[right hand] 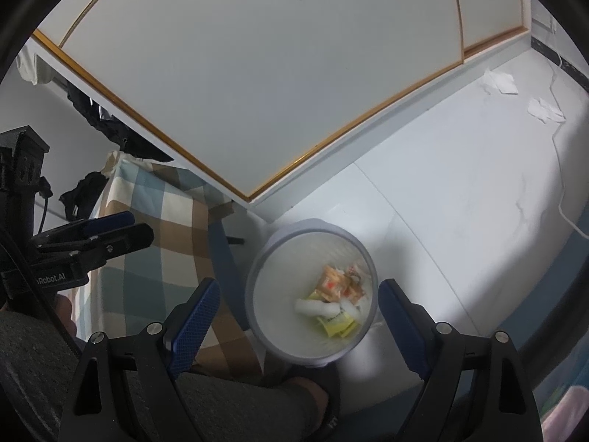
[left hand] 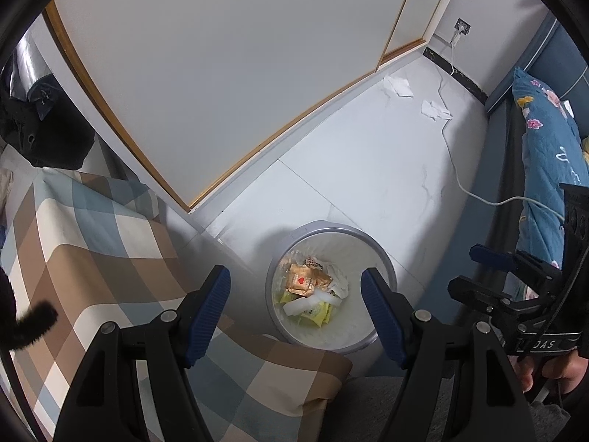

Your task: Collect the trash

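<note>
On the left gripper (right hand: 138,230), white lettering reads "Robot.AI".

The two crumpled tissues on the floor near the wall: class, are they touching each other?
Apart. The left wrist view shows bare white floor between the farther tissue and the nearer tissue; the right wrist view shows the same gap.
</note>
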The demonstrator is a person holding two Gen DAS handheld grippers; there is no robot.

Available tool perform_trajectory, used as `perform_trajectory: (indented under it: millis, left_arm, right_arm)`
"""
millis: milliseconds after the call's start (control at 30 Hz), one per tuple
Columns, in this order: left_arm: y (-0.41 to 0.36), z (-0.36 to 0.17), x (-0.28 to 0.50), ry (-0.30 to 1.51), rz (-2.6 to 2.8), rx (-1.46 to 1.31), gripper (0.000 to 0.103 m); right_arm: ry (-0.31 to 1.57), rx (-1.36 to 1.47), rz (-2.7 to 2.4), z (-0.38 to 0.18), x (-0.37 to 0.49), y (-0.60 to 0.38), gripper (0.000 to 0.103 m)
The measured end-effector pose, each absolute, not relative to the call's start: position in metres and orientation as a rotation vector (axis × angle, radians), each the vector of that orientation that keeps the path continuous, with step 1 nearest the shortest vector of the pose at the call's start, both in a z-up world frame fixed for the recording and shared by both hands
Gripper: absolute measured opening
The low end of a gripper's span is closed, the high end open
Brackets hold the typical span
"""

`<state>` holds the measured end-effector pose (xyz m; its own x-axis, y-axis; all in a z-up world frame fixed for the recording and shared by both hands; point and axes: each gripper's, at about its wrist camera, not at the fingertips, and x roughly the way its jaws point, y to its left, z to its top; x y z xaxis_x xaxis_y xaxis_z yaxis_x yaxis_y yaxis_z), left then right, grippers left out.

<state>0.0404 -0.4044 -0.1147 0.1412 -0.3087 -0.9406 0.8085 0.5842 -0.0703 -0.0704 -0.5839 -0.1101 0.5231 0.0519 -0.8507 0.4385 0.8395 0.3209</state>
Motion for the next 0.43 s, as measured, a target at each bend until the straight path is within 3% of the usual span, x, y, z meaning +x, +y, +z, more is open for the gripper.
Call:
perform_trajectory:
  millis: [433]
  left_arm:
    - [-0.4,-0.1186,0.0431,1.175,-0.857,0.506,0.07]
  right_arm:
    - [0.995,0.537,-0.254,-0.1037,-0.0708,-0.5818,0.088]
